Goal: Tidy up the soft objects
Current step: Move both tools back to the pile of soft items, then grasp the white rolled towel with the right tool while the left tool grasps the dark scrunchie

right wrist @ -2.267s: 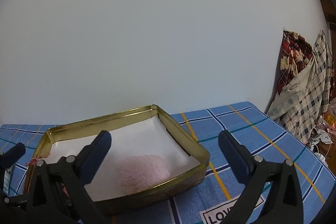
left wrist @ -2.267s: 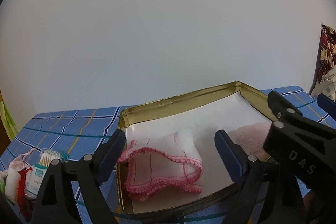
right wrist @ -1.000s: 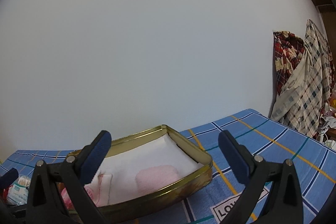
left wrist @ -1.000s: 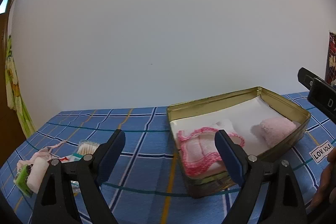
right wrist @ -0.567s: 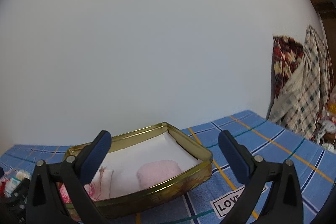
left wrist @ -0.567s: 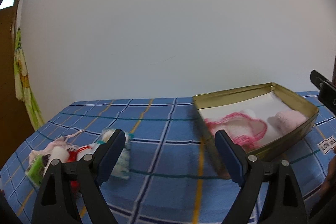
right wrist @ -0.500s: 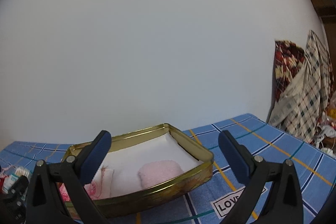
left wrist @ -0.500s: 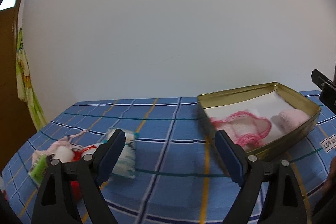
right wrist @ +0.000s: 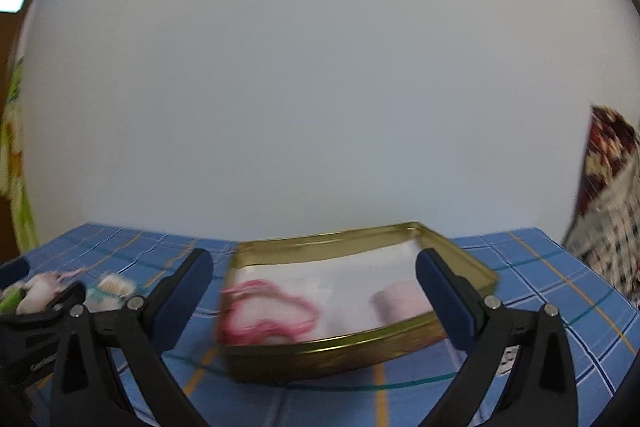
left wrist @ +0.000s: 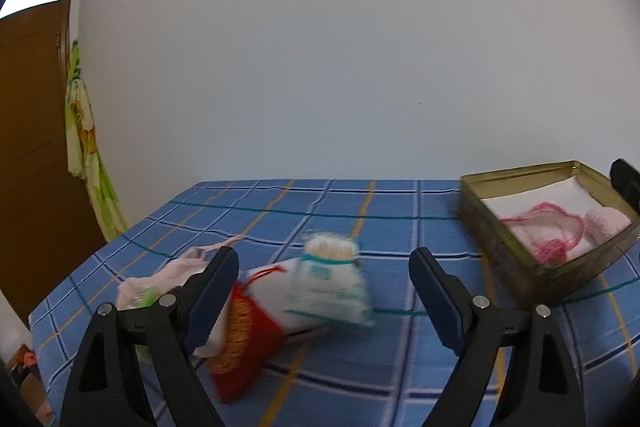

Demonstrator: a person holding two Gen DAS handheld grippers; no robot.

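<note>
Hovering with jaws spread and empty, the left gripper (left wrist: 322, 297) is facing the cotton-swab packet (left wrist: 332, 289) left of the tin (left wrist: 516, 267), presumably to box it.

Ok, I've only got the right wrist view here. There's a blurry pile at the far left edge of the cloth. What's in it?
Observer: A white packet of cotton swabs with a teal band, lying on the blue checked cloth.
Operator: Anything else beside it?
Observer: A red and orange pouch, nearer the camera than the packet, and a pale pink bundle to its left.
Operator: Is the left gripper on any of it?
Observer: No. The left gripper is open, with nothing between its fingers.
</note>
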